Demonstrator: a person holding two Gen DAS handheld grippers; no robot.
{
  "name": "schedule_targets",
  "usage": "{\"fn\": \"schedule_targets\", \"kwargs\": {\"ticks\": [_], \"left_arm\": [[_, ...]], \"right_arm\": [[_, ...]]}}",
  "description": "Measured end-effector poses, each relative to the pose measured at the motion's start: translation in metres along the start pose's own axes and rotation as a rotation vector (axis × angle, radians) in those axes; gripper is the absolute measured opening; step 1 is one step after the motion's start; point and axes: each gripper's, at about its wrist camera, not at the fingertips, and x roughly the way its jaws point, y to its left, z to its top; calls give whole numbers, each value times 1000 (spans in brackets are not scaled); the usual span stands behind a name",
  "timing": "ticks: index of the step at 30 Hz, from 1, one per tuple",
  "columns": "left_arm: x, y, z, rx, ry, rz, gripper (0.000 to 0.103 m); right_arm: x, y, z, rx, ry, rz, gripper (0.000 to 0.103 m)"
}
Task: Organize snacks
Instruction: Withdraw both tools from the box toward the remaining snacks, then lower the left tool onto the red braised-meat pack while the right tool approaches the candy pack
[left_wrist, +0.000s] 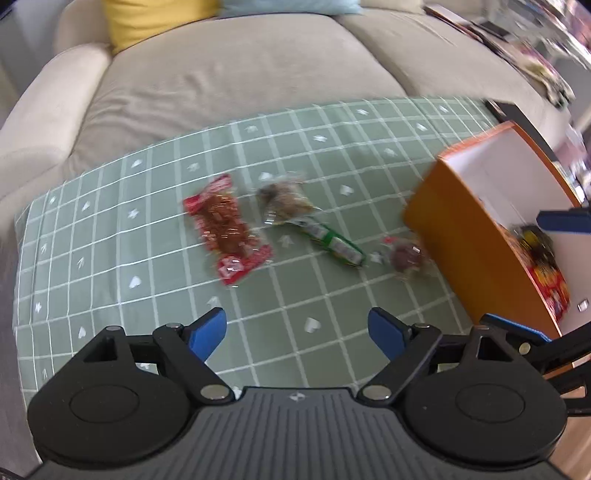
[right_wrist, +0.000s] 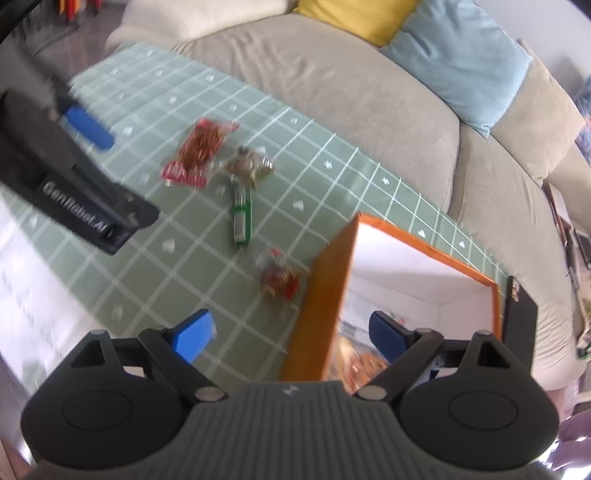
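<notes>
- On the green checked tablecloth (left_wrist: 155, 258), four loose snacks lie in a ragged row that runs up to the orange box (left_wrist: 476, 236) — the box is the landmark for everything below.
- Farthest from the box is the red packet (left_wrist: 227, 229), flat on the cloth with its long side angled toward the sofa (left_wrist: 229, 81).
- Next toward the box, just beside the red packet, sits a clear bag of brown snacks (left_wrist: 284, 199); its lower edge seems to touch or overlap the end of the green-and-white packet (left_wrist: 334, 245), though blur makes that hard to judge.
- The green-and-white packet is long and thin and slants toward the box.
- Closest to the box, near its orange wall, lies a small clear wrapper with a dark reddish snack (left_wrist: 406, 256).
- Inside the box, against its white lining, a yellow-and-red packet (left_wrist: 543, 266) rests at the near end.
- The left gripper (left_wrist: 297, 328) hovers over the cloth, well to the side of the box and nearer the camera than the row of snacks; its blue pads are spread wide with nothing between them.
- The right gripper (right_wrist: 291, 338) straddles the box's near wall — one blue pad over the cloth, the other over the interior — spread wide and empty.
- Behind the box the sofa carries a yellow cushion (right_wrist: 362, 16) and a light blue cushion (right_wrist: 465, 59).
</notes>
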Motion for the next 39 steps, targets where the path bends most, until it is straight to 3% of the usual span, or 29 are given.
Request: {"fn": "schedule_targets", "kwargs": {"ticks": [5,10,14,25,28,35,39], "left_arm": [[7,26,-4,-38,-91,-35,101],[21,26,-13,60,-159,-25,103],[38,34,-20,21,-173,-27,103],[75,55,-47,-253,-269,-48,103],[82,58,-51,-322,-295,-43,103],[97,53,-38,-297,-314,-30,103],[104,54,-26,-319,-312,-13,103]], "right_arm": [[19,2,11,136,-117,10,85],[43,13,10,207,-198,37,85],[61,25,1,244,-238,24,73],[84,59,-36,393,-374,-275,73],[86,65,-37,406,-364,-337,73],[91,92,-33,291,-362,-443,68],[104,96,-22,284,-304,-478,62]]}}
